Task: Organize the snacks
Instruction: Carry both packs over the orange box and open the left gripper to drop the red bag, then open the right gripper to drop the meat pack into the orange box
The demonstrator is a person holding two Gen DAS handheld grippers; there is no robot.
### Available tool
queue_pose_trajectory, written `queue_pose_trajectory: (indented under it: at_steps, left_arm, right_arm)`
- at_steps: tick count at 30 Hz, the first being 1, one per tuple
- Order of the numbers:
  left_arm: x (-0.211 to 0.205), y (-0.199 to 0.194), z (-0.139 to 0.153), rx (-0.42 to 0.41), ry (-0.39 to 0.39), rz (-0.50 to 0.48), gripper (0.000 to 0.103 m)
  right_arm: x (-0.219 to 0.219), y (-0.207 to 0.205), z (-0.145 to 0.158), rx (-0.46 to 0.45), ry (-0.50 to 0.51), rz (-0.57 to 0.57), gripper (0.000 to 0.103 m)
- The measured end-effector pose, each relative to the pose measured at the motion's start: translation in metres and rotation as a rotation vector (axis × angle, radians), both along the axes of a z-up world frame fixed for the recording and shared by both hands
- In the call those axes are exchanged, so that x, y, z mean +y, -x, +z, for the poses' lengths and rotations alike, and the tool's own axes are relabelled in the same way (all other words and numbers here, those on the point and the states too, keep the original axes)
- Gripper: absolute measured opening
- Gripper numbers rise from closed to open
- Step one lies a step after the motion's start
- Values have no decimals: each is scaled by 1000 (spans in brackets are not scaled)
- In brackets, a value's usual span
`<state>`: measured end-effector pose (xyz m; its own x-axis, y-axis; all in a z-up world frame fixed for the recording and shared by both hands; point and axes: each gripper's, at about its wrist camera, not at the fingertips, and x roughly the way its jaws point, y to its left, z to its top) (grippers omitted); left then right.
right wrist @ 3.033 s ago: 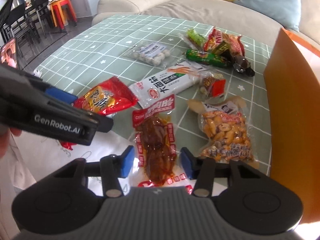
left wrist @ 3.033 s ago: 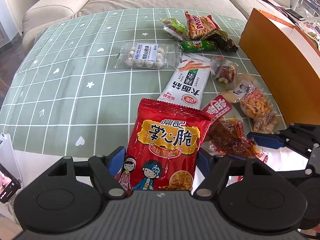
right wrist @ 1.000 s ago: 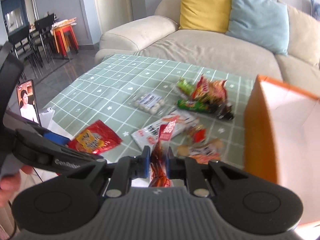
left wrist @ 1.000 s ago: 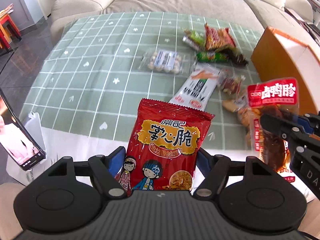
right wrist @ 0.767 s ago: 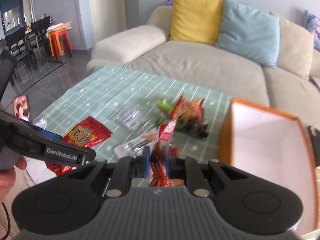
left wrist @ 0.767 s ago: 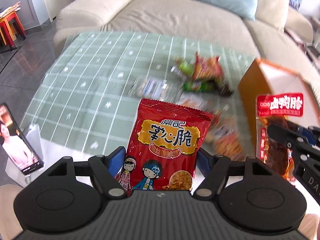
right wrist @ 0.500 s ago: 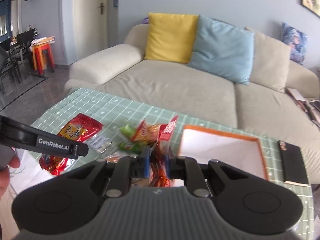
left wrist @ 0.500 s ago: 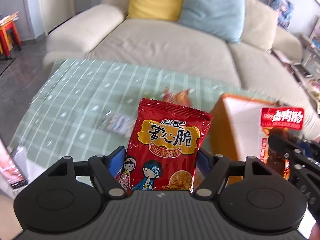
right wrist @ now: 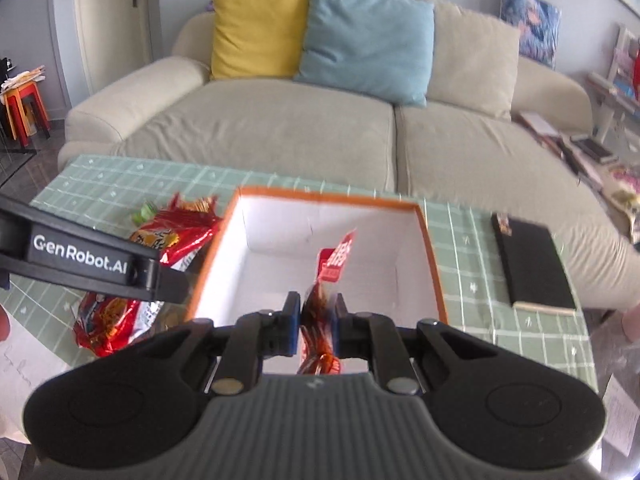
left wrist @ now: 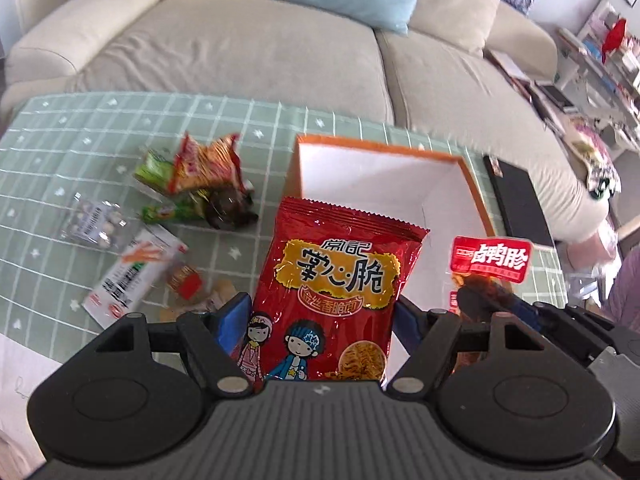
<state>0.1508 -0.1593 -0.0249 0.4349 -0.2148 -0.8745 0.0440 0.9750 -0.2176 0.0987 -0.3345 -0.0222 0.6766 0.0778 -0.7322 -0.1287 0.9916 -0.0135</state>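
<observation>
My left gripper (left wrist: 320,320) is shut on a red crisp-noodle snack bag (left wrist: 340,280) and holds it upright above the near left edge of the orange box (left wrist: 384,148), which is white inside and open at the top. My right gripper (right wrist: 315,312) is shut on a clear packet of brown duck meat with a red label (right wrist: 334,260), held over the box's near side (right wrist: 320,194). That packet also shows at the right of the left wrist view (left wrist: 490,260). The left gripper's arm (right wrist: 88,256) crosses the right wrist view.
Several snack packets lie on the green checked tablecloth (left wrist: 60,152) left of the box: a white noodle pack (left wrist: 132,276), a clear pack of white balls (left wrist: 94,224), a red and green pile (left wrist: 200,176). A black book (right wrist: 530,264) lies right of the box. A beige sofa (right wrist: 280,128) stands behind.
Both grippers have risen and moved forward and right with their packets. The box's open top has come into full view below them. The snack pile has slid to the left.
</observation>
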Motion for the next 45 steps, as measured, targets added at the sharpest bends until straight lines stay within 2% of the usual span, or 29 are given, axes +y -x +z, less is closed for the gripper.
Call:
queue_pose_trajectory:
  at_steps: [5,8,12,15,21,24,26,28,31,35,40,45]
  left_arm:
    - [-17,-9,-26,73,-31,-34,85]
    - [-25,-13,-26,52,-87,-59,83]
    - [-32,-20,-20,57,-85,-100,83]
    - [-35,-21,-16,79,-19,-139,83]
    - [-51,-23,-25,78,-44,-182,80]
    - [-51,-26,-36,176,54,-205,80]
    - [-54,-26,-43,185,37,-211,77]
    - [-55,-27,-49,205,24,-199,67]
    - [-56,-28,-57,241,35,-195,66]
    - [-55,-27,-58,243,11,-196,66]
    - [-48,-26,-52,238,30,-183,68]
    - [-37,-25,-29,179,66,-168,74]
  right_arm:
    - [-7,-8,-35,88,-22,17,11]
    - [-10,-15,-51,140,-33,31,11]
    - [-12,-21,-64,195,-40,43,11]
    - [-17,-24,-67,208,-53,46,11]
    - [-20,-26,-65,223,-55,57,11]
    - [-22,-26,-65,234,-45,60,11]
    - [-25,-27,-63,235,-43,63,11]
    - [-27,-26,-62,243,-49,62,11]
    - [-28,-26,-67,271,-55,62,11]
    - [-29,-27,-74,288,-50,50,11]
    - [-28,-28,-77,301,-46,31,12]
    - [-24,-28,-77,303,-31,32,12]
